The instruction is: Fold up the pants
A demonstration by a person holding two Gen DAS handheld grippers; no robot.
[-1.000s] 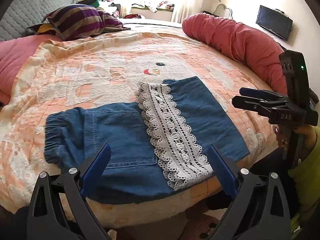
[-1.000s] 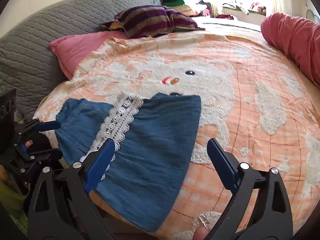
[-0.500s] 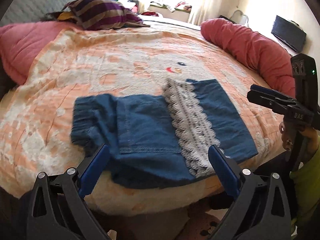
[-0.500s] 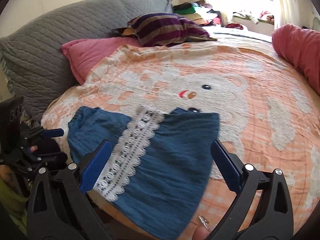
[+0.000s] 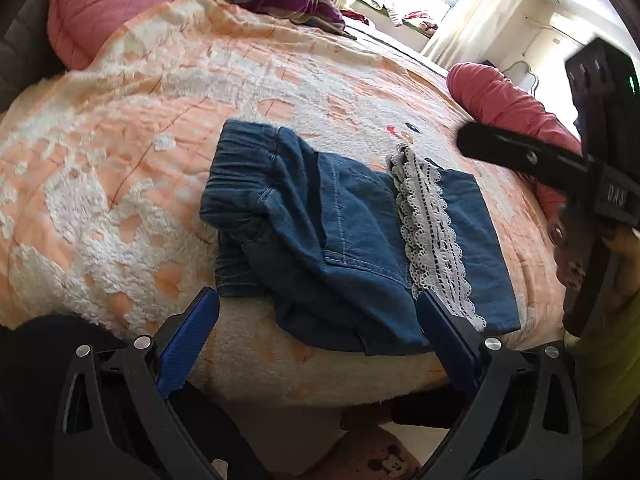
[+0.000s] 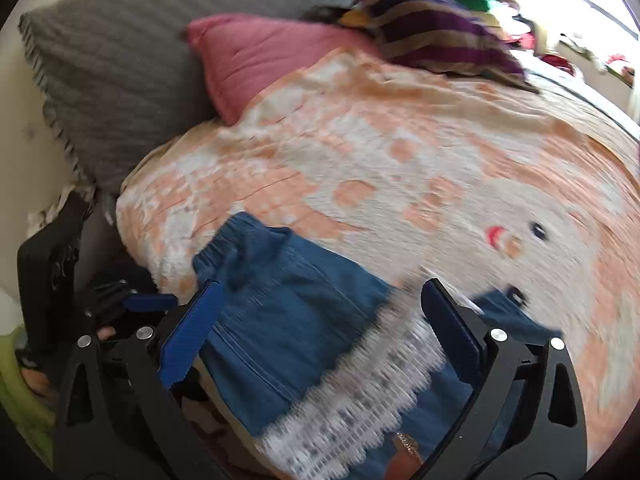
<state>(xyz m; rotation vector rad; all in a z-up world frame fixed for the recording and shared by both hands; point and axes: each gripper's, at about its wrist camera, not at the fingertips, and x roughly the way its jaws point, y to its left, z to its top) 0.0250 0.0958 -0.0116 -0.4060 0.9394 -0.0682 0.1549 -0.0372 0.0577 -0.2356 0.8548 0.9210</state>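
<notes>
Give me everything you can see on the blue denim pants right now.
The blue denim pants lie folded on the orange-and-white fleecy blanket, near the bed's front edge. The gathered elastic waistband points toward the pink pillow; a white lace band crosses the leg end. A stitched pocket shows mid-way. The fabric is rumpled at the waist. Neither pair of tongs touches it; both are open.

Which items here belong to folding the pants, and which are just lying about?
Job:
blue denim pants with white lace trim
left gripper, open
right gripper, open

Lying about:
pink pillow
grey quilted cushion
purple striped cloth
red bolster
</notes>
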